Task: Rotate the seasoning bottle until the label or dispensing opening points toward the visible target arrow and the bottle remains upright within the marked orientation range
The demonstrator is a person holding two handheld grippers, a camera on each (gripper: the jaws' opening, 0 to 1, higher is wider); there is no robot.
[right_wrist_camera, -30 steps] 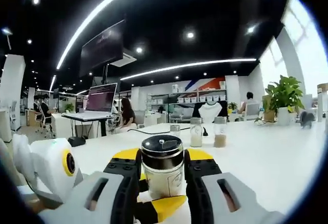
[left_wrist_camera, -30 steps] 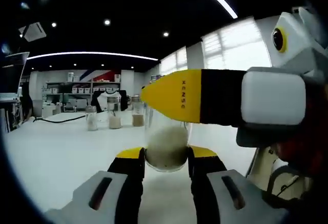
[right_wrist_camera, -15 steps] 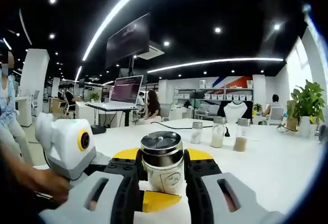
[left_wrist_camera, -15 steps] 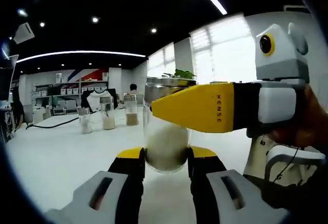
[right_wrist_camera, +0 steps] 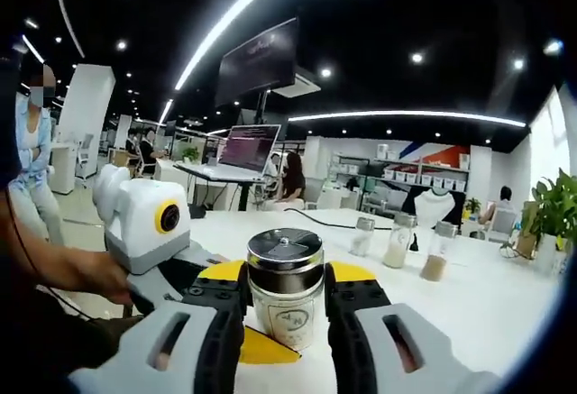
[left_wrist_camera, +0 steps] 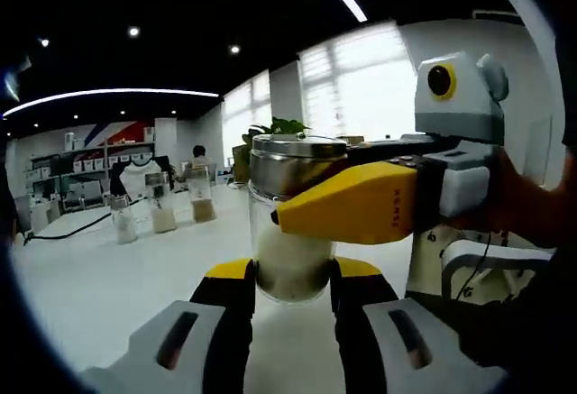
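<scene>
Left gripper view: left gripper fingers clenched on the base of the seasoning bottle, a clear glass cylinder holding pale powder, upright above the white bench; right gripper crosses it, yellow finger against the glass below the steel lid

Right gripper view: right gripper fingers grasping the same bottle at both sides; printed label faces camera, flat metal cap on top; three small jars stand well behind on the bench

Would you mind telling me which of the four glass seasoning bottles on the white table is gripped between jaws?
The near glass seasoning bottle with the shiny metal lid, clamped by both grippers' yellow-tipped jaws. The three small glass bottles stand untouched in a row farther back on the white table.
</scene>
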